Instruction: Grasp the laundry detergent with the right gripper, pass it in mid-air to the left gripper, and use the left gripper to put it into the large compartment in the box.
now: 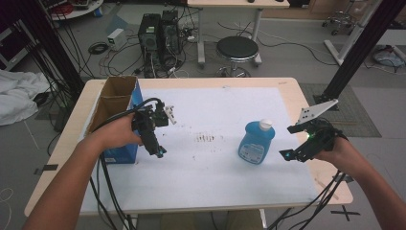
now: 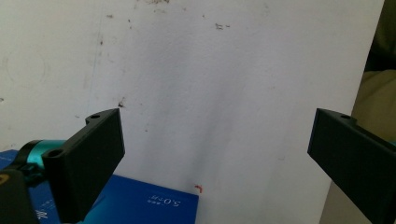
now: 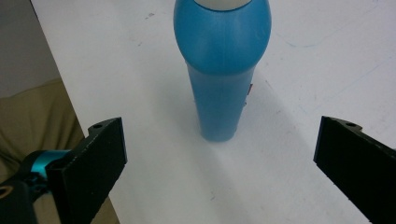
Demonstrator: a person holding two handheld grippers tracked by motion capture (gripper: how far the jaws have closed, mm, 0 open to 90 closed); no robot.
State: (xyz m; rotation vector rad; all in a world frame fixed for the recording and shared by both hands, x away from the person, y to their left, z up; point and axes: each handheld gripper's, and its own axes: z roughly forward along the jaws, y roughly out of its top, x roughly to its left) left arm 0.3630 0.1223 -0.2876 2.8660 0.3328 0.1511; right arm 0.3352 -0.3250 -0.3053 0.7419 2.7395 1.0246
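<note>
Upright, the blue bottle (image 3: 222,70) stands between the right tool's (image 3: 219,158) spread jaws, cap cropped.

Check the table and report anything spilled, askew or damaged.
Nothing is spilled or tipped. The blue bottle stands upright with its cap on. The only oddity is a patch of dark specks staining the white table cover near its centre.

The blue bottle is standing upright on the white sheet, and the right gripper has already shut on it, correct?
Not quite. The blue bottle does stand upright on the white sheet, but the right gripper is open: in the right gripper view its fingers sit wide apart, short of the bottle.
</note>
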